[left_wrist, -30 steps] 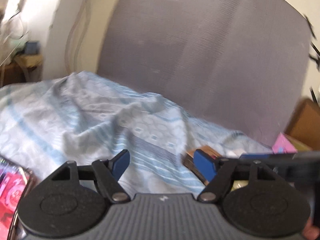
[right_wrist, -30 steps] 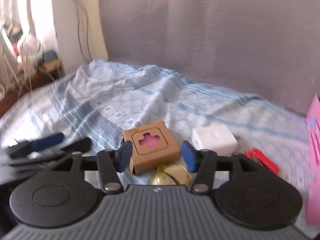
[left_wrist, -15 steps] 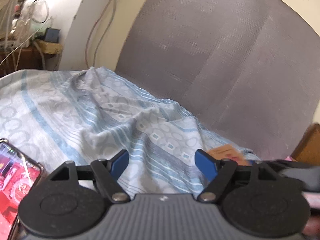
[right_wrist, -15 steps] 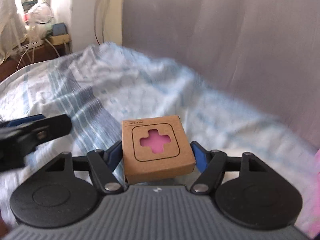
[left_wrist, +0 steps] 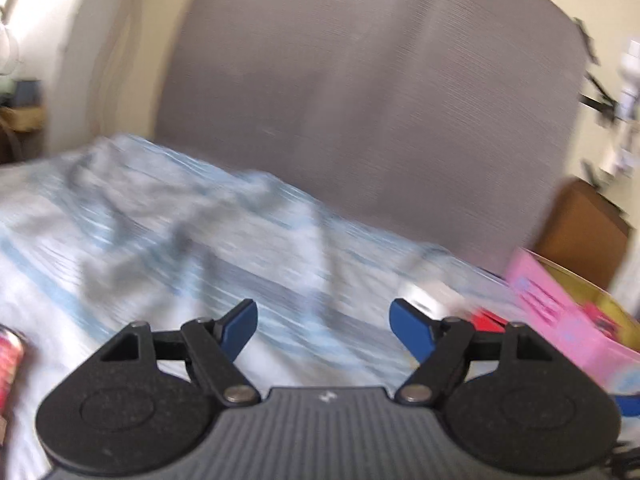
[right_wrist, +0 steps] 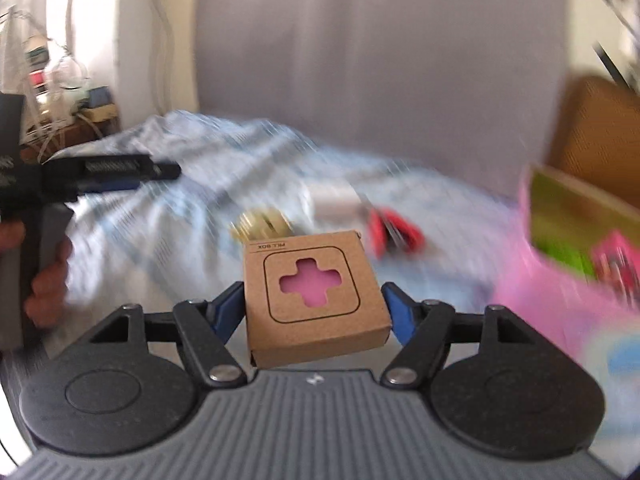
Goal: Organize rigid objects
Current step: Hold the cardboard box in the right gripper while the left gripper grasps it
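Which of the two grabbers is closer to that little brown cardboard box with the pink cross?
Right. The right gripper holds the cardboard box between its fingers, lifted above the bedsheet. The left gripper is empty, off to the side.

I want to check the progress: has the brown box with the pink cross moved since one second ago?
Yes. The brown box was lying on the bedsheet beside the white box; now it is lifted, held in the right claw, nearer the pink container.

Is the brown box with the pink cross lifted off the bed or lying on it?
Lifted. The brown box sits clamped between the right claw's blue pads, above the bedsheet behind it.
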The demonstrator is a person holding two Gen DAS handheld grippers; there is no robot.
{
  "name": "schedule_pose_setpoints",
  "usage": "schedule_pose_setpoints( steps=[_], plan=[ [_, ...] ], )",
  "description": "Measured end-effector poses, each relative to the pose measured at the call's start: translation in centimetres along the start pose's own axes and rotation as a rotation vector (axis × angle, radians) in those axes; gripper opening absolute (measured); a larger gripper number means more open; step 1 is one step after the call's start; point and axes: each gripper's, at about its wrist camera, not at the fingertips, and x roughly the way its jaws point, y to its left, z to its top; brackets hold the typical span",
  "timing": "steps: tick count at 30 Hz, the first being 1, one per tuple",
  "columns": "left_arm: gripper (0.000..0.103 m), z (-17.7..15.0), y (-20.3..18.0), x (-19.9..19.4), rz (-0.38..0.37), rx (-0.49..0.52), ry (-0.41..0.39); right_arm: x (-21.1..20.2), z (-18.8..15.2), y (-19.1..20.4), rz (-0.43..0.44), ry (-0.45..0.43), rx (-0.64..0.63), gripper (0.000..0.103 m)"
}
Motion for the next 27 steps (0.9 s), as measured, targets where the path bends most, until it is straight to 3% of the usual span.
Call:
schedule_pose_setpoints(
  steps=[5, 12, 20, 21, 22, 25, 27],
  plan=[
    [0.072, -1.0, -4.6, -0.4, -0.212, 0.007, 0.186, -0.4, -2.8, -0.7, -0.019, 0.050, 0.036, 0.081],
    [0.072, -2.7, -9.3, 0.6, -0.383, 0.031, 0.406, -1.8, -4.5, -1.0, 0.008, 0.023, 0.061, 0.085],
    [0.071, -4.6, -11.4, 2.2, -0.382, 0.031, 0.517, -2.3, -5.3, -0.7, 0.017, 0.006, 0.016, 0.083],
    [0.065, -4.7, -11.7, 2.2, -0.379, 0.043, 0.516, -2.2, -5.3, -0.9, 0.021, 0.009, 0.020, 0.083],
    [0.063, -4.7, -12.1, 2.5, -0.380, 0.054, 0.523, -2.1, -5.4, -1.1, 0.026, 0.014, 0.028, 0.073],
    [0.051, -4.6, -12.9, 2.7, -0.352, 0.095, 0.511, -1.9, -5.5, -1.5, 0.037, 0.007, 0.064, 0.070],
    [0.049, -3.6, -13.5, 3.0, -0.371, 0.082, 0.508, -2.1, -5.4, -2.0, 0.015, -0.016, 0.079, 0.069]
  ],
)
